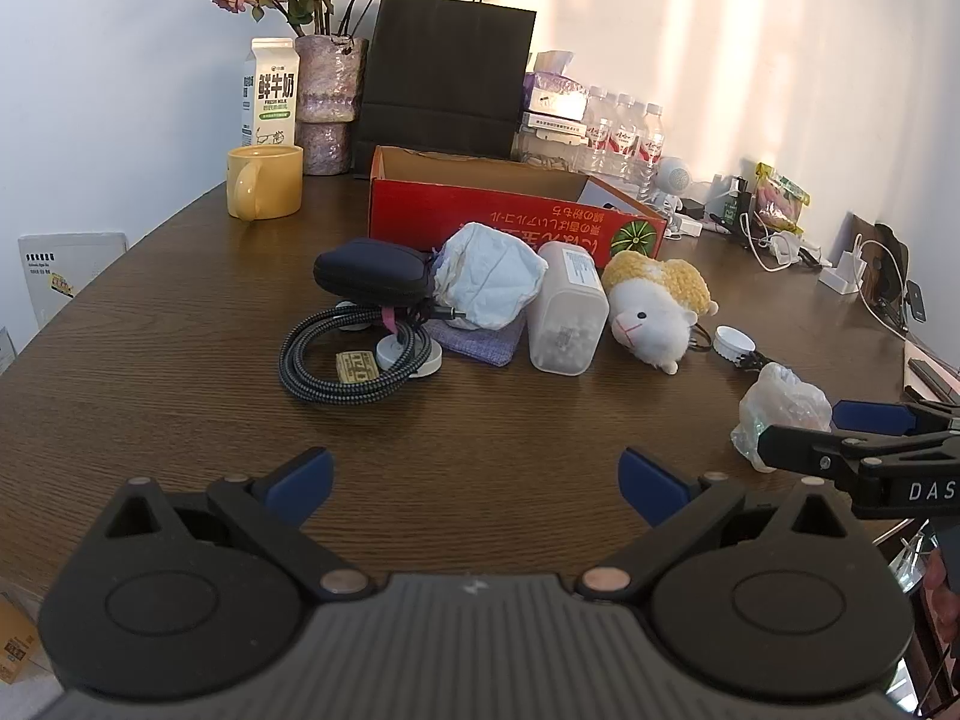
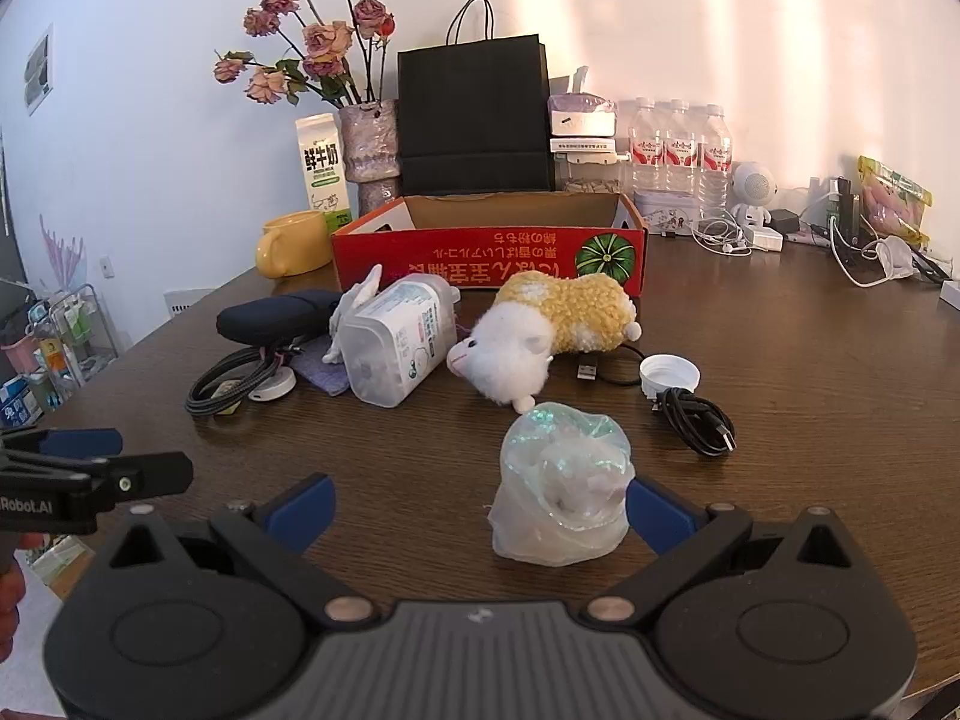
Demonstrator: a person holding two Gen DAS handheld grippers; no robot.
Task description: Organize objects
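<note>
Our right gripper (image 2: 480, 504) gapes wide, crinkly plastic bag (image 2: 561, 489) against its right finger. We centre, pinch gently, then lift toward red box (image 2: 489, 255). Left gripper (image 1: 477, 483) wide, idle.

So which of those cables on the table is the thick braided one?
The large coil at the left of the pile, beside the dark pouch, with a speckled woven sheath. The small black cable near the white cap is thin and smooth.

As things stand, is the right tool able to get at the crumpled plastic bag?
Probably yes: the crumpled plastic bag lies on bare table directly ahead of the open right tool, beside its right finger, nothing between.
</note>
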